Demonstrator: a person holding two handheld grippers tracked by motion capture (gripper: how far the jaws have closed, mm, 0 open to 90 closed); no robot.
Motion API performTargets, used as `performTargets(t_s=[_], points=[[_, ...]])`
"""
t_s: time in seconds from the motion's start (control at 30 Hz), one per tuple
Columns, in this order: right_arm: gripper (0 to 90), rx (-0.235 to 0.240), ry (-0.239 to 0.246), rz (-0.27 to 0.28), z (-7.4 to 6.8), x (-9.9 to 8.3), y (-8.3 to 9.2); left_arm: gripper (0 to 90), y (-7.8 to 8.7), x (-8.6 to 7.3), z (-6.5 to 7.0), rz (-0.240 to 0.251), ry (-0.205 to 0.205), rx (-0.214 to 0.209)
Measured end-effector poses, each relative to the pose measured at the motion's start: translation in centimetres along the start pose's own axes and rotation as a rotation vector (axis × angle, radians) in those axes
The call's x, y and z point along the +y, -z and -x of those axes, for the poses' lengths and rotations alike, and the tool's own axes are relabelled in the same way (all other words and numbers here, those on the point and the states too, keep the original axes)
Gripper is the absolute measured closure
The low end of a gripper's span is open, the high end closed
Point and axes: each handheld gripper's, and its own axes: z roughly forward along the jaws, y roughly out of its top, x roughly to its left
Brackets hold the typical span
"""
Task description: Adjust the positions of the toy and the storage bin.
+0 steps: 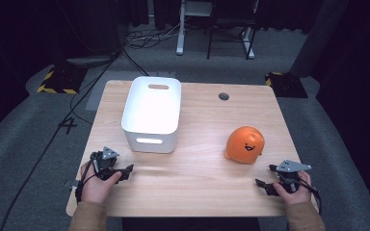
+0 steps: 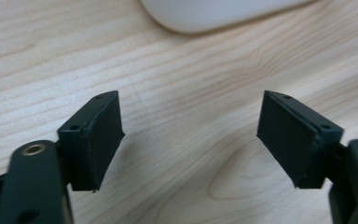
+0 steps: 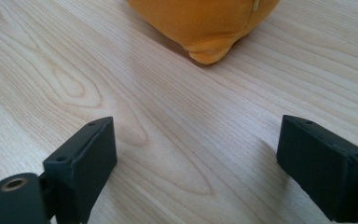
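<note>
At the near edge of the wooden table [image 1: 197,178], w/ one at each bottom corner, the two grippers are held low over the wood by a person's hands. The left gripper [image 1: 125,172] is seen w/ jaws spread wide, nothing between them; in the left gripper view only bare wood grain is framed between its pads [image 2: 95,140]. The right gripper [image 1: 265,185] is likewise kept wide apart and empty, approx. as wide as the left, w/ bare tabletop between its pads [image 3: 86,163]. Just ahead of the right gripper, and apart from it, the orange plush toy [image 1: 244,144] is set on the table, its smiling face turned toward the person; its lower seam is seen at the top of the right gripper view. Ahead of the left gripper, near but not touching, the white bin [image 1: 151,113] is placed upright, w/ a handle slot in its near wall. Farther off, a small grey grommet [image 1: 224,96] is set into the tabletop near the far edge.
</note>
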Motion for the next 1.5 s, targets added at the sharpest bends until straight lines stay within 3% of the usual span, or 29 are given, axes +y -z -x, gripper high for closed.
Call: performTargets(t_s=[0.33, 0.37, 0.53, 0.77, 1.0, 1.3, 1.5], points=[[12.1, 0.0, 0.001, 0.0, 0.0, 0.0, 0.0, 22.2, 2.9, 1.3, 0.4, 0.085, -0.023, -0.036], [12.2, 0.001, -0.002, -0.001, 0.0, 0.0, 0.0, 22.2, 3.4, 1.6, 0.5, 0.091, -0.004, -0.047], [12.1, 0.0, 0.0, 0.0, 0.0, 0.0, 0.0, 22.8, 4.5, 2.3, 0.4, 0.112, -0.004, -0.06], [12.1, 0.0, -0.002, 0.0, 0.0, 0.0, 0.0, 25.6, 6.2, 3.5, 0.5, 0.178, 0.025, -0.073], [12.2, 0.0, -0.002, 0.0, 0.0, 0.0, 0.0, 27.4, 7.3, 4.6, 0.9, 0.252, 0.017, -0.071], [12.2, 0.0, -0.002, 0.0, 0.0, 0.0, 0.0, 30.6, 7.7, 5.8, 0.4, 0.341, 0.047, -0.047], [12.2, 0.0, -0.002, 0.0, 0.0, 0.0, 0.0, 30.0, 6.8, 6.8, 0.3, 0.356, 0.047, -0.041]])
